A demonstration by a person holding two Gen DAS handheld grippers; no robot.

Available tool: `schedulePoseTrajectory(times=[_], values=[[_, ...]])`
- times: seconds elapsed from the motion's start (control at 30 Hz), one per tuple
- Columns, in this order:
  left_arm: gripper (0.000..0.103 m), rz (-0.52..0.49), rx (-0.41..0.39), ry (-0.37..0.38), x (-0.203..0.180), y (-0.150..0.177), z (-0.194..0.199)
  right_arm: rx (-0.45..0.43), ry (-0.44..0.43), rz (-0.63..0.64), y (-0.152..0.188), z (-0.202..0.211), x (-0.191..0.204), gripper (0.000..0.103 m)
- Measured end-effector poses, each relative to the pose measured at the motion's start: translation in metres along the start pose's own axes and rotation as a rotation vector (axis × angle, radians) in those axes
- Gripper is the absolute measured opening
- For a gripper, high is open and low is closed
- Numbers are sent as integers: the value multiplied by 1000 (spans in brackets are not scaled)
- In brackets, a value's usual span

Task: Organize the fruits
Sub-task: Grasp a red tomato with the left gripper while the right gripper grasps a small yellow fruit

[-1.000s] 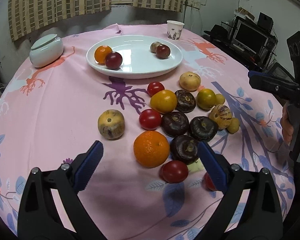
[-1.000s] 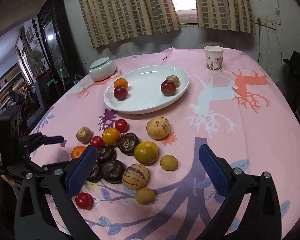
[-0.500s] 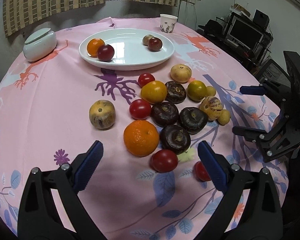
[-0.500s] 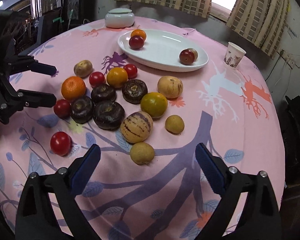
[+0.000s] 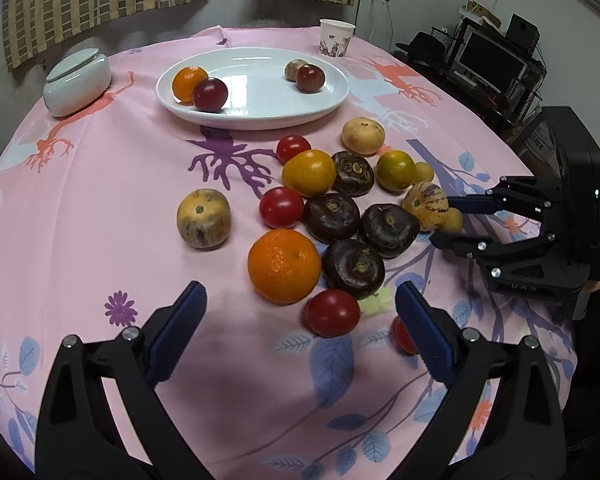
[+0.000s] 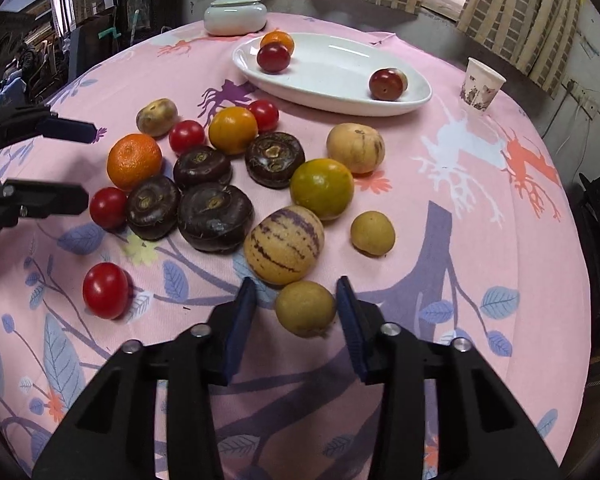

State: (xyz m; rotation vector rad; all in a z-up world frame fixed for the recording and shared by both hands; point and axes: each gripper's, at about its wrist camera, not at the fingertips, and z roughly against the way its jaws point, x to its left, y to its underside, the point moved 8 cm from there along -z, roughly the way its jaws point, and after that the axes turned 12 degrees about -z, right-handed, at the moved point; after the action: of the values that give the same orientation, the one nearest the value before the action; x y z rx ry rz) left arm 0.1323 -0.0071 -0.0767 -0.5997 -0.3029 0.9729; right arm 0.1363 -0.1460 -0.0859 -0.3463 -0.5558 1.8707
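A small, round, matte tan fruit lies on the soft pink printed tablecloth, just in front of a striped, egg-shaped melon. The right gripper is closing around it — blue ribbed pads flank it, not yet pressing. The left gripper hangs spread wide, grasping nothing, over a dimpled orange and glossy tomato.

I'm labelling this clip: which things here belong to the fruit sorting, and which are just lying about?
Part of the job:
- white oval plate
- small yellow-brown round fruit, between the closing right gripper
- striped cream-and-purple fruit
- large orange

Lying about:
- white lidded ceramic jar
- patterned paper cup
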Motion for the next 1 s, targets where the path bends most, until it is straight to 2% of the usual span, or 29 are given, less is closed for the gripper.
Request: schedulePoseTrajectory(times=[0.07, 0.2, 0.3, 0.47, 0.67, 0.73, 0.8, 1.0], values=[[97, -19, 4, 4, -5, 1, 0, 2, 4, 2, 0, 1, 0, 30], [97, -67, 10, 13, -16, 3, 0, 11, 1, -4, 2, 2, -1, 30], [97, -59, 21, 59, -20, 5, 0, 14, -11, -13, 1, 3, -2, 30], [97, -18, 88, 136, -25, 14, -7, 24, -12, -5, 4, 1, -2, 30], [96, -11, 50, 172, -31, 12, -7, 45, -11, -28, 6, -3, -8, 34], [91, -27, 59, 158, -32, 13, -10, 47, -6, -29, 6, -3, -9, 35], [79, -29, 68, 159, -32, 14, -13, 50, -3, -29, 7, -4, -9, 36], [77, 5, 66, 149, -26, 14, -15, 59, 16, -37, 10, -1, -16, 40]])
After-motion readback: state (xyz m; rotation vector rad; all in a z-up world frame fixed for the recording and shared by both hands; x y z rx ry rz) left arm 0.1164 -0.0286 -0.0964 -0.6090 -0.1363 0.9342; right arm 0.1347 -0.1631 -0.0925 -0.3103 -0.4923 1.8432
